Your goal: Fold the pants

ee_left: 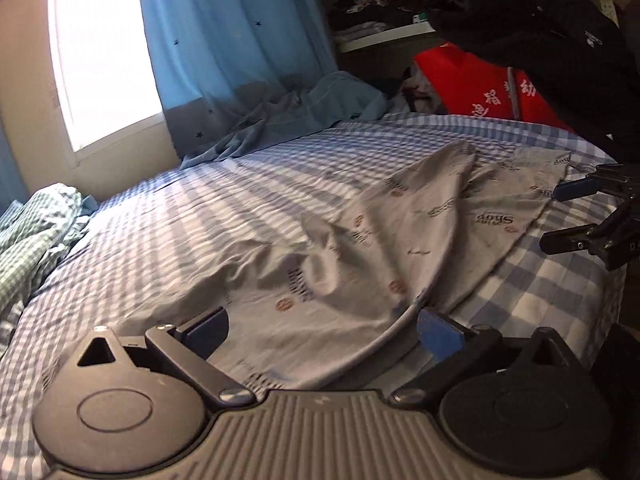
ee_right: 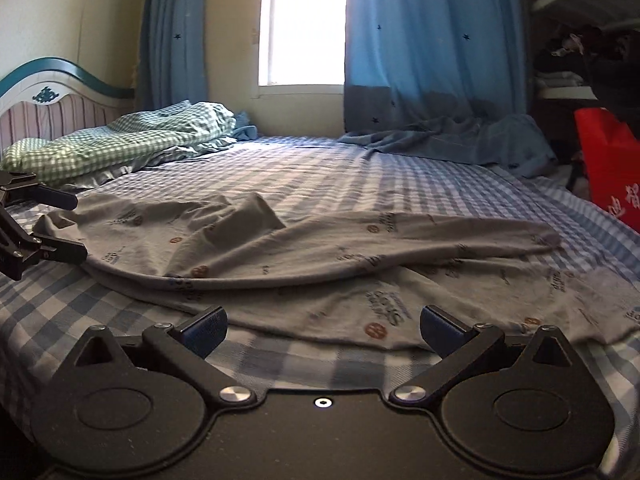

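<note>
Grey printed pants (ee_left: 360, 248) lie rumpled on the blue checked bed sheet (ee_left: 180, 208); they also show in the right wrist view (ee_right: 320, 256), spread left to right with one leg lying over the other. My left gripper (ee_left: 322, 330) is open, its jaws wide on either side of the near edge of the pants, holding nothing. It also shows at the left edge of the right wrist view (ee_right: 76, 224). My right gripper (ee_right: 322, 330) is open and empty just in front of the near hem. It shows at the right edge of the left wrist view (ee_left: 560, 216).
A green checked quilt (ee_right: 132, 140) lies by the headboard (ee_right: 48, 96). A blue curtain (ee_right: 432, 52) hangs by the window, its end lying on the bed. A red bag (ee_right: 608, 160) and cluttered shelves (ee_left: 384, 20) stand past the bed's right side.
</note>
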Demonstrator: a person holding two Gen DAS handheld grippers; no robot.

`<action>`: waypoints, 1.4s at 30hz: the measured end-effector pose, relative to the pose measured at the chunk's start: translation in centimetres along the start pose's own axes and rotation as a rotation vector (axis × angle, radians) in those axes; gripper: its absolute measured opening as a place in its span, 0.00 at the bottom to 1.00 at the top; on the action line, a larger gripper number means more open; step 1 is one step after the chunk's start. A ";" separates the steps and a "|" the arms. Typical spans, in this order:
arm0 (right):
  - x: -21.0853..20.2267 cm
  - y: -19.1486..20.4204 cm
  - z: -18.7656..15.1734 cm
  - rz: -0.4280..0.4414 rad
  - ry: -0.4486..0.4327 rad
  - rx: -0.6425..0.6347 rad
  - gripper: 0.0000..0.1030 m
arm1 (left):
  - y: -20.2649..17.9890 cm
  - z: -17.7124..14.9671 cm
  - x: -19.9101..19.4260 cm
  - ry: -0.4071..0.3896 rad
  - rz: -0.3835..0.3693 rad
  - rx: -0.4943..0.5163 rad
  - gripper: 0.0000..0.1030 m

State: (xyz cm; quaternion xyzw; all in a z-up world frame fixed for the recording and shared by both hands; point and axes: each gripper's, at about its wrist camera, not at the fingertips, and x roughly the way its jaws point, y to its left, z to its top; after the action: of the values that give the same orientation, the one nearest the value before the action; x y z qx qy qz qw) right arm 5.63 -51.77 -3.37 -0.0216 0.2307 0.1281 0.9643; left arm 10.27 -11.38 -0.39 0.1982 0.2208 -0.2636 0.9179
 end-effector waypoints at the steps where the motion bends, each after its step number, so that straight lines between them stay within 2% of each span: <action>1: -0.2 -0.8 -0.2 -0.011 0.005 0.006 0.99 | -1.3 0.6 0.8 -0.012 -0.001 0.032 1.00; 4: -0.6 -3.4 -0.9 -0.049 0.015 0.037 0.99 | -4.2 2.3 3.3 -0.024 0.014 0.115 1.00; 9: -0.8 -7.0 -1.9 -0.104 0.006 0.117 0.99 | -8.8 4.0 7.6 0.011 0.064 0.291 1.00; 13: -0.6 -9.2 -2.0 -0.115 -0.016 0.168 0.99 | -11.3 4.3 9.7 0.035 0.045 0.414 0.98; 14: -0.5 -9.6 -1.9 -0.114 -0.021 0.176 0.99 | -11.8 4.4 10.1 0.043 0.034 0.435 0.96; 16: 0.0 -10.9 -1.5 -0.102 -0.032 0.203 0.99 | -12.3 4.5 10.8 0.061 0.024 0.459 0.76; 17: 0.4 -11.7 -1.1 -0.093 -0.038 0.228 0.99 | -12.5 4.7 11.1 0.071 0.021 0.459 0.72; 18: 0.9 -12.4 -0.6 -0.086 -0.043 0.249 0.99 | -12.5 4.8 11.3 0.079 0.015 0.452 0.63; 19: 1.3 -13.0 -0.2 -0.077 -0.049 0.263 0.99 | -12.2 5.1 11.5 0.092 0.007 0.437 0.48; 20: 1.8 -13.8 0.6 -0.063 -0.060 0.276 0.99 | -12.1 5.3 11.7 0.107 0.002 0.423 0.40; 21: 2.4 -14.5 1.2 -0.054 -0.066 0.283 0.99 | -11.8 5.5 11.9 0.124 -0.009 0.404 0.21; 22: 3.3 -15.4 2.1 -0.039 -0.066 0.291 0.99 | -11.4 5.7 12.1 0.139 -0.026 0.383 0.10; 26: 8.0 -19.7 5.0 -0.007 -0.009 0.356 0.99 | -9.5 6.9 12.5 0.177 -0.093 0.235 0.04; 29: 12.7 -23.2 6.6 -0.066 0.062 0.423 0.99 | -8.1 7.7 12.5 0.188 -0.117 0.149 0.03; 31: 15.1 -25.2 7.2 -0.082 0.119 0.479 0.99 | -7.5 8.1 12.3 0.186 -0.120 0.127 0.03; 33: 17.3 -27.0 7.4 -0.062 0.168 0.569 0.91 | -7.0 8.6 12.0 0.178 -0.121 0.110 0.03; 36: 18.5 -27.8 7.5 -0.047 0.194 0.658 0.85 | -6.1 9.2 11.7 0.172 -0.128 0.079 0.03; 38: 18.6 -27.4 7.7 0.005 0.212 0.678 0.76 | -5.5 9.5 11.5 0.173 -0.139 0.056 0.03; 42: 17.8 -26.0 7.2 0.140 0.252 0.772 0.75 | -4.9 10.1 11.5 0.172 -0.146 0.035 0.03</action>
State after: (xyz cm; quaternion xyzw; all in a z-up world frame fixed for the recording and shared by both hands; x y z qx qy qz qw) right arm 30.80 -71.95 -5.42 0.3421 0.3790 0.0935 0.8547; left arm 19.31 -24.61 0.80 0.2195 0.3078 -0.3159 0.8703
